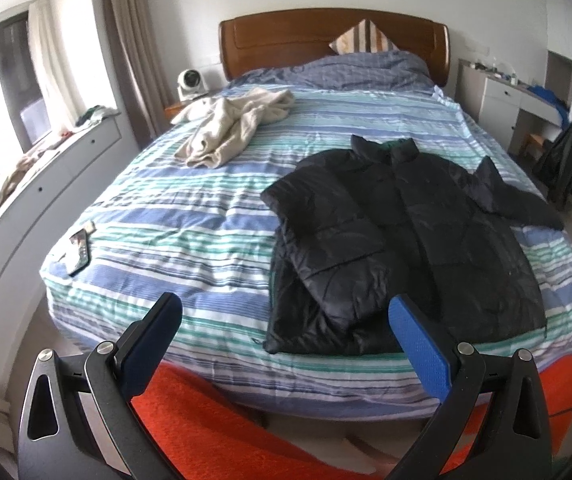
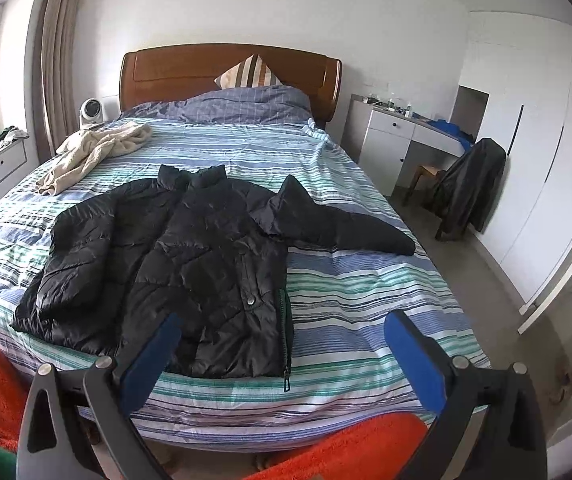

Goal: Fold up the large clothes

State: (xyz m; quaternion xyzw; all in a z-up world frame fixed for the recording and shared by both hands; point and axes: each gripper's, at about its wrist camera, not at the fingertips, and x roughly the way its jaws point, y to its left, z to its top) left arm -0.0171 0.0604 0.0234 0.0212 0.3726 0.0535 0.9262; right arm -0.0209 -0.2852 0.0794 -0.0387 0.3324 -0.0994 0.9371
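**Jacket half-tucked, both grippers still off the bed**

While the black jacket (image 2: 190, 264) lies face up near the foot of the bed (image 1: 190, 216), neither gripper is touching it. Starting at the left of the scene, a phone (image 1: 79, 249) sits near the bed's left edge, and a cream garment (image 1: 230, 124) lies crumpled further up toward the pillows, not yet dealt with. The left gripper (image 1: 286, 330) hangs over the foot of the bed with its jaws spread wide and nothing between them; an orange fuzzy fabric (image 1: 214, 436) shows beneath it.

Moving across, the jacket's left sleeve (image 1: 326, 236) is already laid over the front panel, so that part of the fold looks done. The collar points toward the headboard (image 2: 230, 68), and the hem reaches the bed's near edge, with a zipper pull dangling just past it.

Further right, the other sleeve (image 2: 350, 224) is still stretched out sideways across the striped cover. It remains to be brought in over the body, and after that the jacket would still need folding from hem toward collar. The right gripper (image 2: 284, 338) also stands open and empty, held near the hem, well short of that sleeve. A dark coat (image 2: 470, 184) hangs over a chair beside the white desk (image 2: 390, 132) at far right.

By my reading, the task is at an early stage: one sleeve in, everything else left.
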